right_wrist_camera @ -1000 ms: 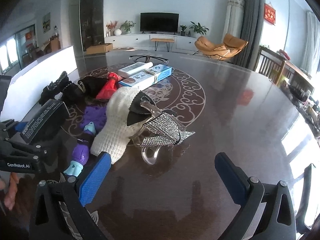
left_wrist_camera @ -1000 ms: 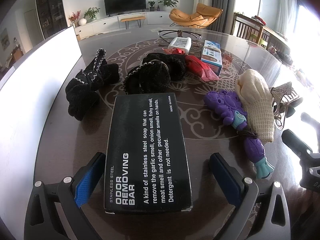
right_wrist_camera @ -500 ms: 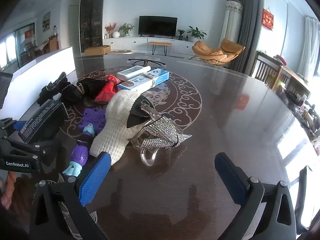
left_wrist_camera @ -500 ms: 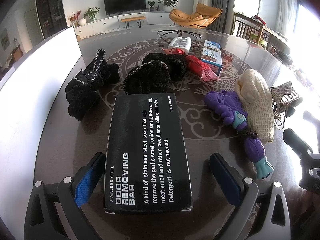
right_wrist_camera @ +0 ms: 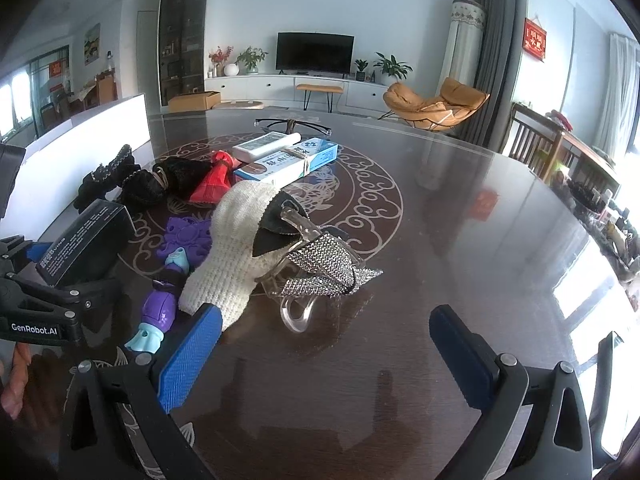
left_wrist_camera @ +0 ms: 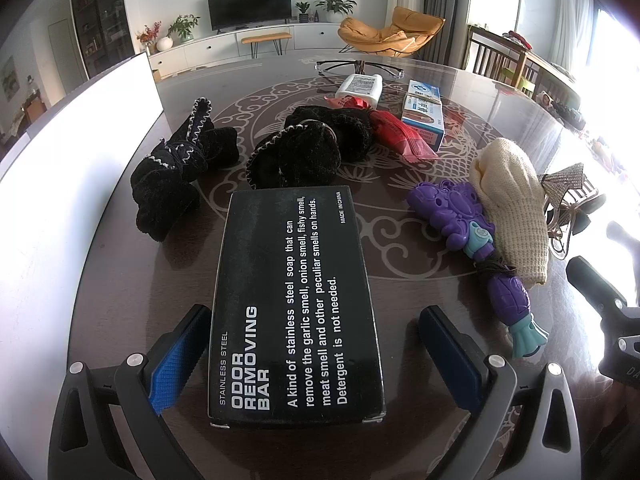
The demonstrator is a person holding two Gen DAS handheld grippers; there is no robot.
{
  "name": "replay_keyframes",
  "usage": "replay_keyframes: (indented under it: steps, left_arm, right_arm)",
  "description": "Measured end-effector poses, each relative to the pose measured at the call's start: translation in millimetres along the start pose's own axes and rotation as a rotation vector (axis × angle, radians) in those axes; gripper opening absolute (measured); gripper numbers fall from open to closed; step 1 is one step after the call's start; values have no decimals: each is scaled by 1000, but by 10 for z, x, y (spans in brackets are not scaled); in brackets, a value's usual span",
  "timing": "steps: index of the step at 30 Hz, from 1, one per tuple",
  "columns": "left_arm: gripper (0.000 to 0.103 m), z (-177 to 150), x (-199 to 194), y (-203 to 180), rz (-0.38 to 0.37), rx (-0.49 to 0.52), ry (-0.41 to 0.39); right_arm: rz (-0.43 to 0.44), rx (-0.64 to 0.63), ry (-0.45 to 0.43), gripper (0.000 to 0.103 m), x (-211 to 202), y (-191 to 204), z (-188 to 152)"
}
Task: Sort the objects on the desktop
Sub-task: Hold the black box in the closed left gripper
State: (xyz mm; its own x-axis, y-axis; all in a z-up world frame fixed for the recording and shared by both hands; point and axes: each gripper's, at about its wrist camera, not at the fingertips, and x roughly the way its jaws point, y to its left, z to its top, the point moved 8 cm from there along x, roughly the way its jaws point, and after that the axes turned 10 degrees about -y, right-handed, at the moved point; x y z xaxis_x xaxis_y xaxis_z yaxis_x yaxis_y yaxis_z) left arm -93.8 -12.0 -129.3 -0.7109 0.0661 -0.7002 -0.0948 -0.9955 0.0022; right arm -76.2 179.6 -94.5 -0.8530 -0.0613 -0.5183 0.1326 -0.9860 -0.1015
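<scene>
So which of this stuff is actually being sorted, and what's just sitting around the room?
Being sorted: black soap box, black slippers, purple toy, knitted mitt, sparkly hair clip, red packet, toothpaste box.

Just there: television, orange chair, white board.

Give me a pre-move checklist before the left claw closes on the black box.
1. Black box sits between left claw pads: ok.
2. Left claw open wide enough: ok.
3. Box centred in claw: not ok, it sits nearer the left pad.
4. Box free of the black slippers: cannot tell, its far edge is close to them.
5. Right claw open, holding nothing: ok.
6. Purple toy outside the closing path: ok.
</scene>
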Motion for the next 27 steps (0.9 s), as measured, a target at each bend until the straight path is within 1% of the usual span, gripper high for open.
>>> replay_keyframes:
  steps: [27]
  left_arm:
    - [103, 5, 15, -8, 0, 0, 0]
  right_arm:
    - [-5, -5, -2, 103, -7, 2, 10]
